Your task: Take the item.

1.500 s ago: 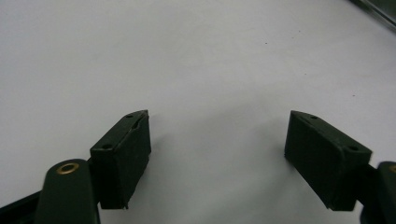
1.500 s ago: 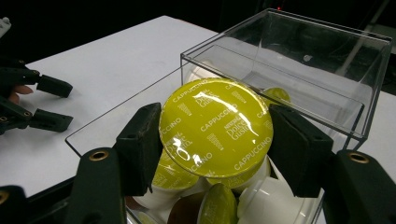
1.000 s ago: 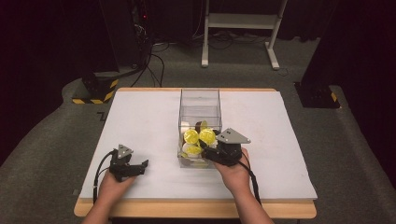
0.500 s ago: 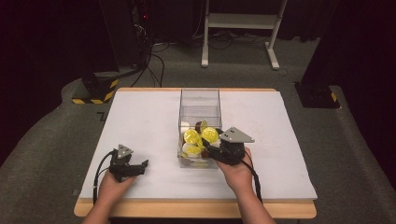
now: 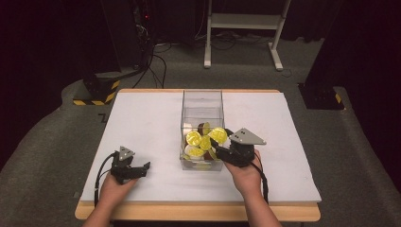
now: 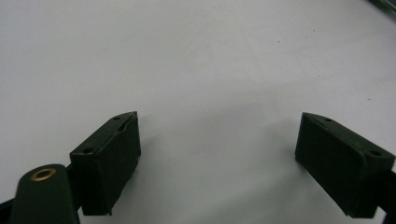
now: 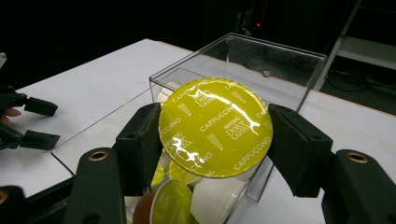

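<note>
lab or studio, black curtains (image 5: 42, 52), hazard-striped stand base (image 5: 97, 90), floor cables (image 5: 158, 59)

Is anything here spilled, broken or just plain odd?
Nothing stands out. The coffee capsules lie jumbled at all angles, but all inside the clear box; none on the white table. The right tool grips one yellow-lidded capsule above the pile. The left tool is open over bare table.

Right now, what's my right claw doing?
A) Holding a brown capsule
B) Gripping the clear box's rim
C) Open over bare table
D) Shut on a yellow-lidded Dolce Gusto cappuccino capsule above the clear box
D: in the right gripper view, the right claw has both jaws pressed to the sides of the cappuccino capsule, held over the clear box.
</note>
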`<state>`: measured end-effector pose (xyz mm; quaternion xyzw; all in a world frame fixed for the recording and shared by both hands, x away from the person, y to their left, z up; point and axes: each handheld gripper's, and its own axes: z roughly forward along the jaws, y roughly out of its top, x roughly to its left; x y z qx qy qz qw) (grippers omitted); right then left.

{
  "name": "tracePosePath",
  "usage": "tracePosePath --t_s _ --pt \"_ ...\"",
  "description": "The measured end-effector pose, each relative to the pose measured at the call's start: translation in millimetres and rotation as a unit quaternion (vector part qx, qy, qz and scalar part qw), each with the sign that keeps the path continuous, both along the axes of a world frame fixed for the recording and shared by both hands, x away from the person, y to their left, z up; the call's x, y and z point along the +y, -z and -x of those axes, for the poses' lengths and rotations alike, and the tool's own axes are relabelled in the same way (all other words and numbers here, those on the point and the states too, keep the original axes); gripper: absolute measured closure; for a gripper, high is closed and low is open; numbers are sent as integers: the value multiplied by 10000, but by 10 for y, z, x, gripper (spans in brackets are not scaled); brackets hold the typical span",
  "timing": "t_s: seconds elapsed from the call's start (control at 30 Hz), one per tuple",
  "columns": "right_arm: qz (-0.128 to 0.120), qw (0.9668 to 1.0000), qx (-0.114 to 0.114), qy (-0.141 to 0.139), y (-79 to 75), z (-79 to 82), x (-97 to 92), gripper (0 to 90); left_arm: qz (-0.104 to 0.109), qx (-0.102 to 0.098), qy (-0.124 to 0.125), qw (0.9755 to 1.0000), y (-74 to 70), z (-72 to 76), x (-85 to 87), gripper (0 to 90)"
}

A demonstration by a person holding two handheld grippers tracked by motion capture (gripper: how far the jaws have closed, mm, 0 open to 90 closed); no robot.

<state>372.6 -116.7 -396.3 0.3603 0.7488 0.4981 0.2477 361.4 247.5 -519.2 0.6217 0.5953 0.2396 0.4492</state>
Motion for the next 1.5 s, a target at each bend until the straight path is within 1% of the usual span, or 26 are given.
tracePosePath --t_s 0.07,0.3,0.4,0.53,0.73,0.77,0.83,0.93,1.1,1.13,1.17,1.2,1.3,1.37,1.43,1.5 --pt "3 10000 -11 34 0 -4 -25 382 41 -32 -32 10000 2 -2 -8 146" --pt "16 9998 12 176 21 -45 -114 382 37 -28 -26 10000 1 -1 -7 147" --pt "-20 9995 34 306 19 -70 -196 381 50 -36 -36 10000 2 -2 -10 148" --pt "-58 9991 8 429 8 -88 -285 381 32 -28 -24 10000 1 0 -7 150" --pt "-24 9978 -15 669 7 -122 -431 382 42 -28 -19 10000 1 4 -10 156" --pt "-24 9978 -15 669 7 -122 -431 382 42 -28 -19 10000 1 4 -10 155" --pt "-66 9969 4 783 12 -138 -519 382 38 -27 -14 10000 0 5 -10 156" --pt "-18 9958 2 918 27 -155 -607 382 38 -30 -12 10000 0 5 -11 157" --pt "-36 9931 76 1166 74 -202 -777 382 38 -29 -11 10000 0 5 -10 158" --pt "-36 9931 76 1166 74 -202 -777 382 38 -29 -11 10000 0 5 -10 158" --pt "-11 9919 106 1268 102 -221 -843 382 39 -29 -11 10000 0 5 -10 158" --pt "-11 9919 106 1268 102 -221 -843 382 39 -29 -11 10000 0 5 -10 158" --pt "-93 9897 218 1410 154 -266 -956 382 39 -31 -8 10000 0 6 -10 159" --pt "-93 9885 260 1485 178 -285 -1004 382 38 -29 -6 10000 0 6 -10 159" --pt "-66 9875 289 1547 204 -302 -1038 382 35 -29 -2 10000 0 7 -10 160" --pt "13 9860 338 1630 251 -330 -1074 382 2 -16 23 10000 -2 9 -5 162"
